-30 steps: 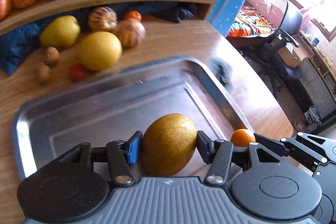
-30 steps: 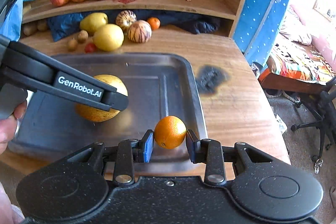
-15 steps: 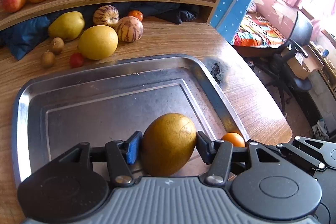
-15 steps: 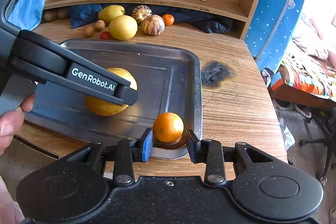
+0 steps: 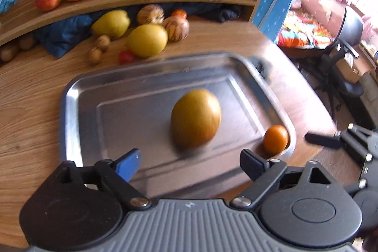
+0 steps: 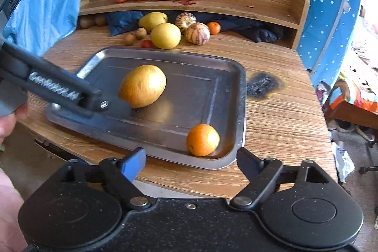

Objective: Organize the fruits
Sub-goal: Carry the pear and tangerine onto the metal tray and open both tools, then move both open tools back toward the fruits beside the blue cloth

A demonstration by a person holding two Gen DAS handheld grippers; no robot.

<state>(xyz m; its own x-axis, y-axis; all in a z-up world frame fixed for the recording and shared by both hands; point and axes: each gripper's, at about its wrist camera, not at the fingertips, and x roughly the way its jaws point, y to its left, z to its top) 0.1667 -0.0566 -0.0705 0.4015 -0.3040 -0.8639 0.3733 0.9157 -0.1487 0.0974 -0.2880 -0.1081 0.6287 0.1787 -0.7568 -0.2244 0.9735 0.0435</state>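
Now both claws gape empty; the melon [image 6: 142,86] lies tilted, long axis diagonal.

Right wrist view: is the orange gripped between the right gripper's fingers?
No. The orange sits in the near corner of the metal tray, and the right gripper is spread wide, clear of it.

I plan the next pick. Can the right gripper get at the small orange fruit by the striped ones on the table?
Probably yes. The right gripper is open and empty, and the small orange fruit lies uncovered at the right end of the group, with bare table beside it. The shelf overhangs it, so come in low.
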